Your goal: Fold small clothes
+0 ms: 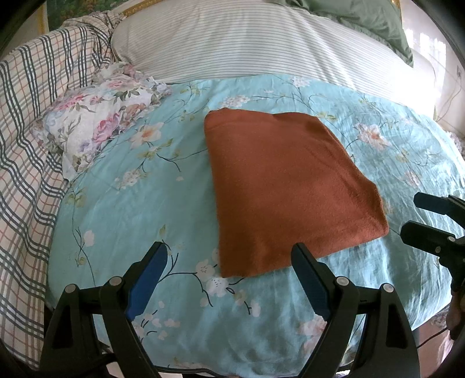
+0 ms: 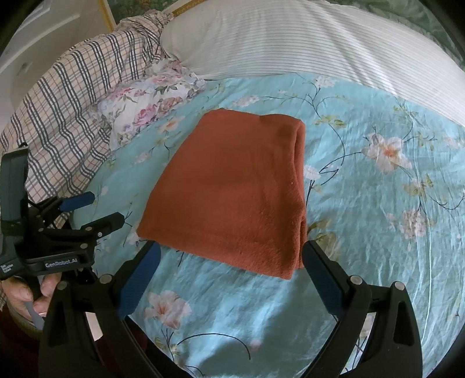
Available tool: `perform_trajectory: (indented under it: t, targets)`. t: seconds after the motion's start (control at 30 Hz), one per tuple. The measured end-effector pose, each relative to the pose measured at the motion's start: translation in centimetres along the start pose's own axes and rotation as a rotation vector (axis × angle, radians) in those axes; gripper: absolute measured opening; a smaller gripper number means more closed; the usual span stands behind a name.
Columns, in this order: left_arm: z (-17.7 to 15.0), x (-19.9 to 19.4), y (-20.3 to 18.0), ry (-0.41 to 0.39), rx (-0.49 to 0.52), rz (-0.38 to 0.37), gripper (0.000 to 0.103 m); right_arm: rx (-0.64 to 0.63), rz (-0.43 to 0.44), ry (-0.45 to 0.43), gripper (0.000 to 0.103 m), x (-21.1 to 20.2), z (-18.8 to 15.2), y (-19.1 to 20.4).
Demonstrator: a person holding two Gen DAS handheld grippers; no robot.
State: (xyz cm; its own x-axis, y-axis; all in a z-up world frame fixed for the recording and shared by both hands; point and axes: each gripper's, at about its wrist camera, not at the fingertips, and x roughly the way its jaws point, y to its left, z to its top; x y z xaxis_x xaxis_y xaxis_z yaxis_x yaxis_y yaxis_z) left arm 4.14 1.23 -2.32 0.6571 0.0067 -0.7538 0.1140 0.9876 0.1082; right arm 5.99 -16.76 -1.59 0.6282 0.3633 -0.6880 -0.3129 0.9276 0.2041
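Observation:
A rust-brown garment (image 1: 287, 186) lies folded into a flat rectangle on the light blue floral bedspread (image 1: 130, 203); it also shows in the right wrist view (image 2: 232, 192). My left gripper (image 1: 229, 253) is open and empty, hovering just short of the garment's near edge. It also shows at the left of the right wrist view (image 2: 107, 209), held by a hand. My right gripper (image 2: 229, 250) is open and empty, its jaws spread at the garment's near edge. It shows at the right edge of the left wrist view (image 1: 412, 215).
A small floral pillow (image 1: 98, 116) lies left of the garment. A plaid blanket (image 1: 32, 122) is bunched along the left. A large striped pillow (image 1: 261, 43) lies behind, with green bedding (image 1: 363, 17) beyond it.

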Motion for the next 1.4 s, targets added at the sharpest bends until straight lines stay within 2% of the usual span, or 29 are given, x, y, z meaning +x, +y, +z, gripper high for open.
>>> perform_trajectory:
  t: [1.4]
  targets:
    - [0.12, 0.46, 0.15, 0.003, 0.000, 0.006, 0.088, 0.008, 0.003, 0.018, 0.098, 0.97, -0.39, 0.47]
